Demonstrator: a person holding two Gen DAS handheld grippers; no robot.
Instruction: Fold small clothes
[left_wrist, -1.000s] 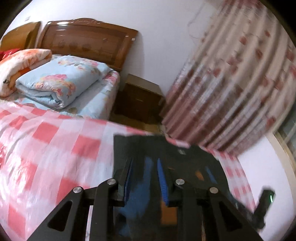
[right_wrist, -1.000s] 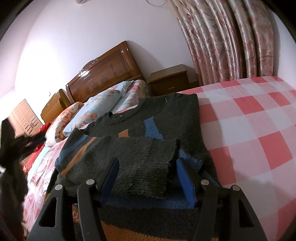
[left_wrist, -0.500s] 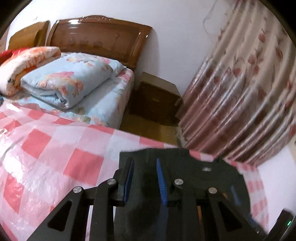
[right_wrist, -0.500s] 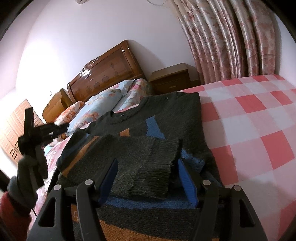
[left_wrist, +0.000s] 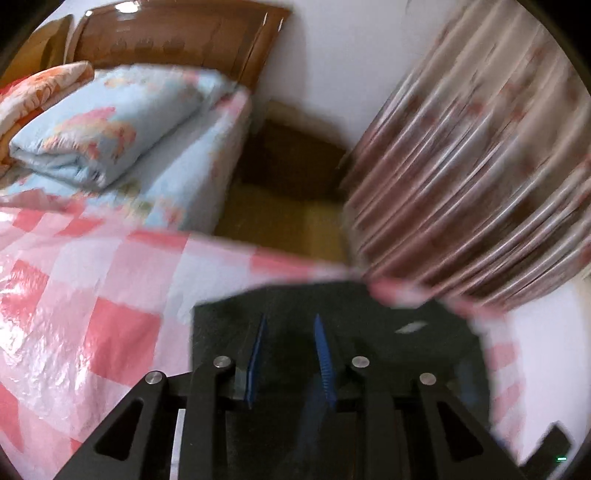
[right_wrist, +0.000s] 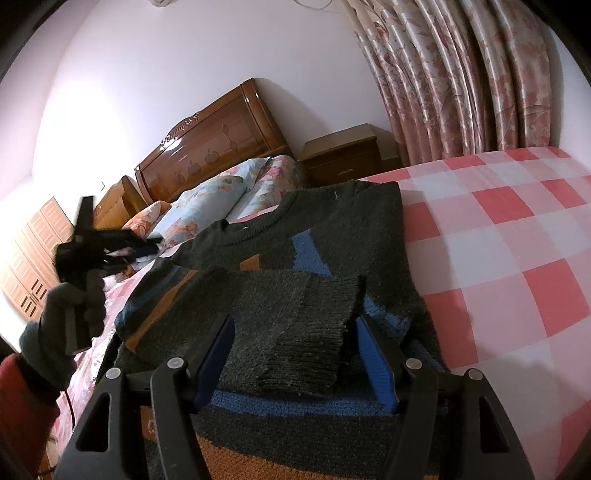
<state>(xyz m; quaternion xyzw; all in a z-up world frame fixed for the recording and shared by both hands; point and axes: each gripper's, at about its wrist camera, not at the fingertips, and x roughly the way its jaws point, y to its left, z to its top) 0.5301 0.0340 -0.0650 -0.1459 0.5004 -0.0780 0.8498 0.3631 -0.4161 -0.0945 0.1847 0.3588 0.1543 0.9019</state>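
Left tool (right_wrist: 147, 245) nearer sweater (right_wrist: 332, 236) (gloved hand (right_wrist: 62, 317) raised).

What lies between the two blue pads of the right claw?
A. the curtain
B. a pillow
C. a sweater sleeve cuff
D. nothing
C: the sweater's ribbed sleeve cuff lies between the right claw's blue pads.

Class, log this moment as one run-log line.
sweater: on checked cloth | left gripper: open, empty | right gripper: open, astride sleeve cuff
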